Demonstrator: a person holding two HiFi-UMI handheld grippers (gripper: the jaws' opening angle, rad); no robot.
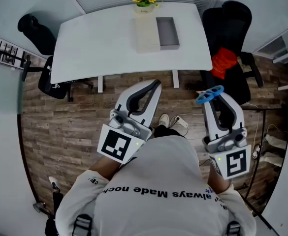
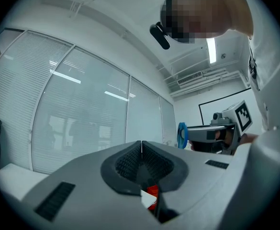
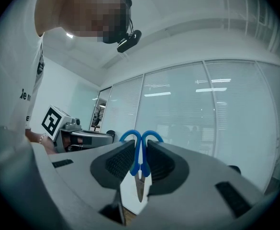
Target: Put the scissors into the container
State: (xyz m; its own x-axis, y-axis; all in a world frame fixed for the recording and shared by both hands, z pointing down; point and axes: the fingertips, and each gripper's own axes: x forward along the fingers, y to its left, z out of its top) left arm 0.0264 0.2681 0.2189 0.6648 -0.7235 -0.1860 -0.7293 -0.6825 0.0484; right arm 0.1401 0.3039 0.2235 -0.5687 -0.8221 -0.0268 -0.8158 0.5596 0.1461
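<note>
Two grippers (image 1: 155, 84) (image 1: 218, 95), one scissors (image 1: 205, 96), one container (image 1: 167, 32) — two chairs (image 1: 35, 31) (image 1: 232, 21), one table (image 1: 94, 41).

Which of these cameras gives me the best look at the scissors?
The right gripper view: the scissors sit close up, blue handles clamped between the jaws, blades pointing back at the camera. The head view shows only the blue loops at the tip of the right gripper; the left gripper view, a distant blue edge.

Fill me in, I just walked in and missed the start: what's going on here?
A person holds a gripper in each hand, standing back from the white table. The right gripper is clamped on blue-handled scissors; the left gripper is shut and empty. The grey container sits open on the table, so the scissors are not in it yet.
</note>
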